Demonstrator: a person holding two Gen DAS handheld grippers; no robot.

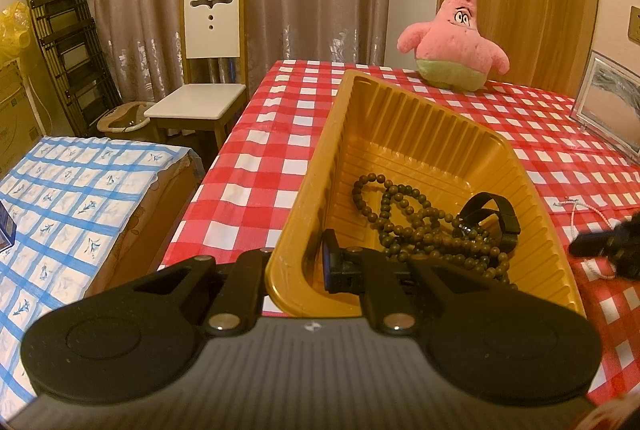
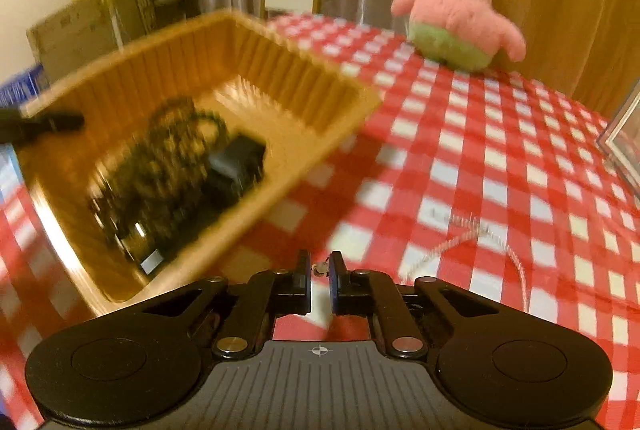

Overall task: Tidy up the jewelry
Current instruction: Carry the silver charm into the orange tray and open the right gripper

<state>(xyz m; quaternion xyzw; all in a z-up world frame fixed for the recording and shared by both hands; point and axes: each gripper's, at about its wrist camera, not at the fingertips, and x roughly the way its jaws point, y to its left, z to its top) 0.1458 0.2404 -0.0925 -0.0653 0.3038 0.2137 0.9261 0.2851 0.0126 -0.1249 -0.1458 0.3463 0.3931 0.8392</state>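
The left gripper (image 1: 298,266) has its jaws pinched on the near wall of the gold tray (image 1: 304,185), one finger outside the wall and one inside. The right gripper (image 2: 320,270) has its jaws drawn in close on the end of a thin pink-and-white cord (image 2: 460,240); a small piece of that cord sits between the pads, though blur hides whether they press it firmly.

The table wears a red-and-white checked cloth (image 1: 280,117). On it the tray lies with its long axis running from the left gripper away toward the far edge, angled slightly right. It is a ribbed, glossy plastic tray with a flat floor.

Inside, at the near end, a long strand of dark brown wooden beads (image 1: 404,222) lies in loose loops, with a black strap-like band (image 1: 496,218) curled beside it on the right.

The cord trails from the right gripper over the cloth to the right of the tray, curving in a loose arc.
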